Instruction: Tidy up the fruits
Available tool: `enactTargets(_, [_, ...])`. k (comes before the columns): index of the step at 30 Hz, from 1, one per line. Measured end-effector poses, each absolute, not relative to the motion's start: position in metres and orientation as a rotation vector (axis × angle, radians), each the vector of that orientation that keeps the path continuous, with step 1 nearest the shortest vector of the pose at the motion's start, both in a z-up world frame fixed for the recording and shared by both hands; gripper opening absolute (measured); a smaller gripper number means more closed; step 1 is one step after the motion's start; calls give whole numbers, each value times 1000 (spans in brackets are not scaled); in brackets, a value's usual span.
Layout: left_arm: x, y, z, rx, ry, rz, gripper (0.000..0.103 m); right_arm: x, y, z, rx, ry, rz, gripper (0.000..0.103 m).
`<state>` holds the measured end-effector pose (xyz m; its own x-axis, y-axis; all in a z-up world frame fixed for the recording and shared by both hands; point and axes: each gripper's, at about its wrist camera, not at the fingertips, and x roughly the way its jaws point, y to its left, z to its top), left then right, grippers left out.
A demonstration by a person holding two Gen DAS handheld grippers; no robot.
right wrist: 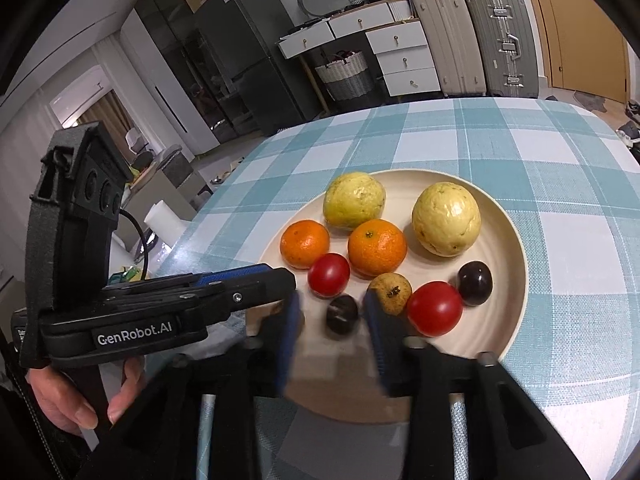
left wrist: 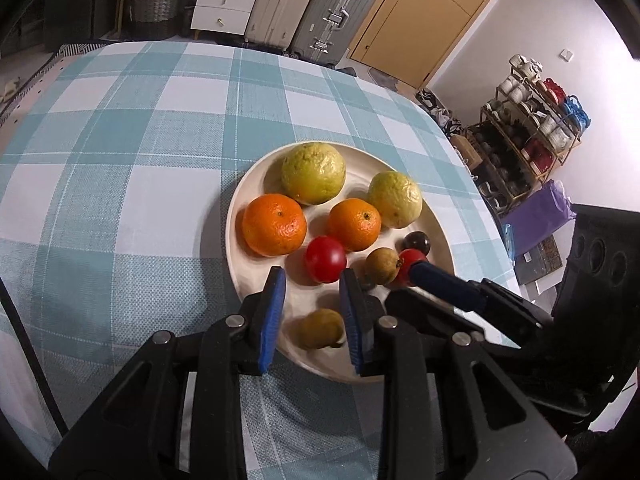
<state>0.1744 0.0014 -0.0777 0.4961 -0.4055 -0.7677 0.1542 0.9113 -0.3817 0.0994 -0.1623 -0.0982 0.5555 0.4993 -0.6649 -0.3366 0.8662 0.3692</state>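
A cream plate holds two yellow-green guavas, two oranges, two red tomatoes, a brown fruit, a dark plum and a small dark fruit. My left gripper hovers over the plate's near side. Its pads stand a narrow gap apart, and the small fruit lies on the plate below that gap, clear of the left pad. My right gripper is open and blurred, and the small dark fruit shows ahead between its fingers. Seen from the left wrist, the right gripper ends beside the second tomato.
The plate sits near the right edge of a table under a blue-and-white checked cloth. A person's hand holds the left gripper. Suitcases and white drawers stand beyond the table, with a shelf rack to the right.
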Motion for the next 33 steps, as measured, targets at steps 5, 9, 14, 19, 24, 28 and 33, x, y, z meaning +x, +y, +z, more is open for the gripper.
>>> enactTargets(5, [169,3,-71,-271,985,-336,24,95,-167,-90,202,819,484,50])
enactTargets(9, [164,7,-68,-272,978,-319,24,92,-171,-85,201,805,472,52])
enactTargets(14, [155,5,-62,-253,962,-310,25,87,-178,-78,214,775,455,62])
enactTargets(19, [145,0,-52,-205,942,-283,29,80,-181,-70,208,746,436,70])
enactTargets(24, [130,-5,-43,-192,928,-281,35,67,-178,-63,174,716,422,76])
enactTargets(28, [119,-8,-39,-186,925,-286,38,56,-177,-57,163,699,416,79])
enactTargets(33, [107,-8,-30,-164,902,-244,70,45,-179,-52,158,682,402,88])
